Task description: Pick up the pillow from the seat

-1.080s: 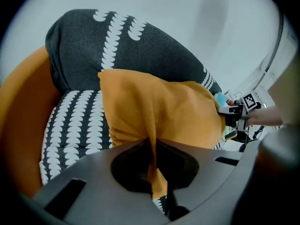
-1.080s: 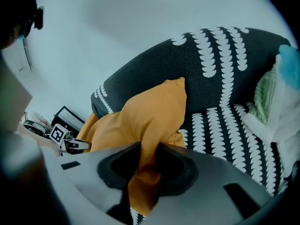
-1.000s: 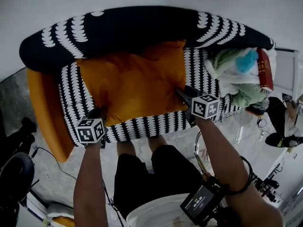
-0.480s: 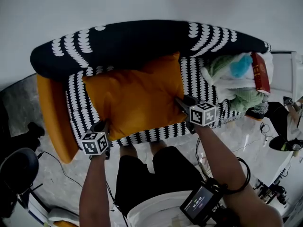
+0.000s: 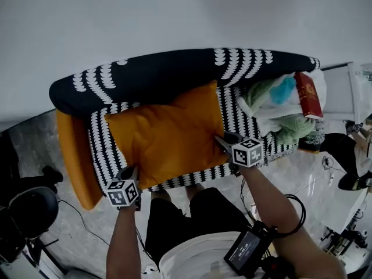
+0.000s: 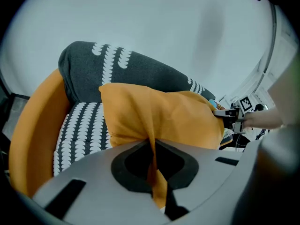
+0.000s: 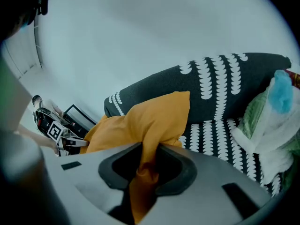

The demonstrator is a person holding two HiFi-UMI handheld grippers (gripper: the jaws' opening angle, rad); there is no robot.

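Pillow (image 5: 165,135): plain orange, roughly square, soft, creased toward both near corners. In head view it fills the centre of the frame over the black-and-white seat (image 5: 232,106), with its top edge against the dark backrest (image 5: 168,74). I can't tell if it's clear of the cushion.

My left tool (image 5: 132,171) is pinched right together on a thin fold at the pillow's lower-left corner. Left gripper view shows orange cloth running down between the jaws. My right tool (image 5: 221,139) is clamped on a thicker bunch of cloth at the lower-right corner, so its jaws sit a little apart around it.

Edges: the orange armrest (image 5: 72,156) is close to the pillow's left edge, with a strip of seat between them. A heap of clothes (image 5: 279,112) with a red book (image 5: 307,95) sits at right of frame, and a strip of seat separates it from the pillow. The wall (image 5: 174,16) is behind the backrest at top of frame. The open room is the floor (image 5: 70,237) at the bottom of the frame, on my side of the seat.
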